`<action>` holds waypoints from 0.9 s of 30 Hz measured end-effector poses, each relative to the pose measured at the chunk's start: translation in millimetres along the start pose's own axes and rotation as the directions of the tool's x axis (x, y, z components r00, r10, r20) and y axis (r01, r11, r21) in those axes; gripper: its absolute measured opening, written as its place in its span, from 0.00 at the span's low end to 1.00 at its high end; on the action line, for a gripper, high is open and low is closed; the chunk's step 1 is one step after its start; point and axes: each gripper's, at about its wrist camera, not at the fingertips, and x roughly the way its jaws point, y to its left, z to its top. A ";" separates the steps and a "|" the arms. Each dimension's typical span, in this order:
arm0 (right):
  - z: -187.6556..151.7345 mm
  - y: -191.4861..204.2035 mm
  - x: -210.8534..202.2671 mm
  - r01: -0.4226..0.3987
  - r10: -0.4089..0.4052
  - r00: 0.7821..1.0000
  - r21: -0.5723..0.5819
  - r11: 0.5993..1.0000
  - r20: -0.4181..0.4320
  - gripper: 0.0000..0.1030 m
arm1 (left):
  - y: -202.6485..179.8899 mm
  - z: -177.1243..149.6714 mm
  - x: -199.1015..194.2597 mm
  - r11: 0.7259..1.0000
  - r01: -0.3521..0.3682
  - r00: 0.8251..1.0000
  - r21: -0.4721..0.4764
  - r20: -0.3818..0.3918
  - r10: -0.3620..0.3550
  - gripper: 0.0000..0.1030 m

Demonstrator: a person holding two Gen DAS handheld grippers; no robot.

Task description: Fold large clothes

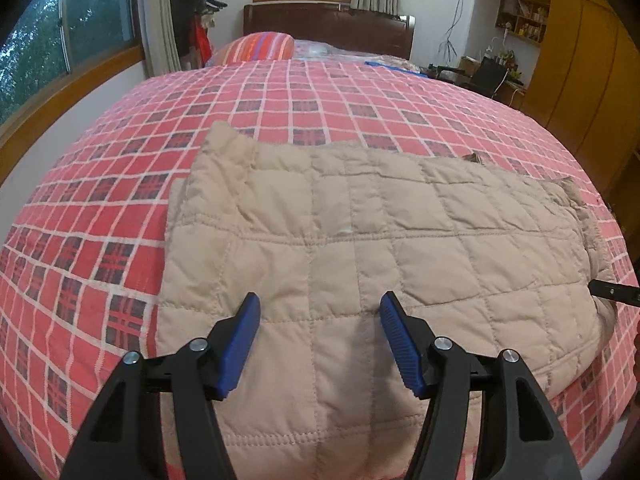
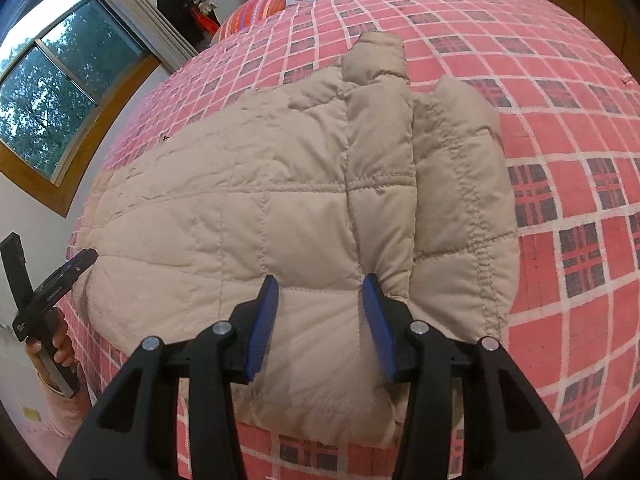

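Observation:
A beige quilted jacket (image 1: 360, 240) lies flat on the red checked bedspread (image 1: 120, 208), folded into a rough rectangle. My left gripper (image 1: 320, 304) hovers open over its near edge, nothing between the blue pads. In the right wrist view the same jacket (image 2: 260, 208) fills the middle, with a folded sleeve (image 2: 380, 120) lying along its right side. My right gripper (image 2: 320, 286) is open just above the jacket's near edge, beside that sleeve. The other gripper's black tip (image 1: 612, 291) shows at the jacket's right edge in the left wrist view.
A striped pillow (image 1: 256, 46) and dark headboard (image 1: 328, 26) stand at the far end of the bed. Windows (image 1: 60, 40) line the left wall; wooden cabinets (image 1: 580, 60) are on the right. A hand holding the left gripper's handle (image 2: 44, 292) is at the left in the right wrist view.

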 end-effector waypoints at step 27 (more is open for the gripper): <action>-18.6 -65.6 -36.8 -0.168 0.170 0.985 0.247 0.954 0.014 0.81 | -20.0 7.1 -4.7 0.996 0.074 0.997 0.045 -0.005 -0.074 0.66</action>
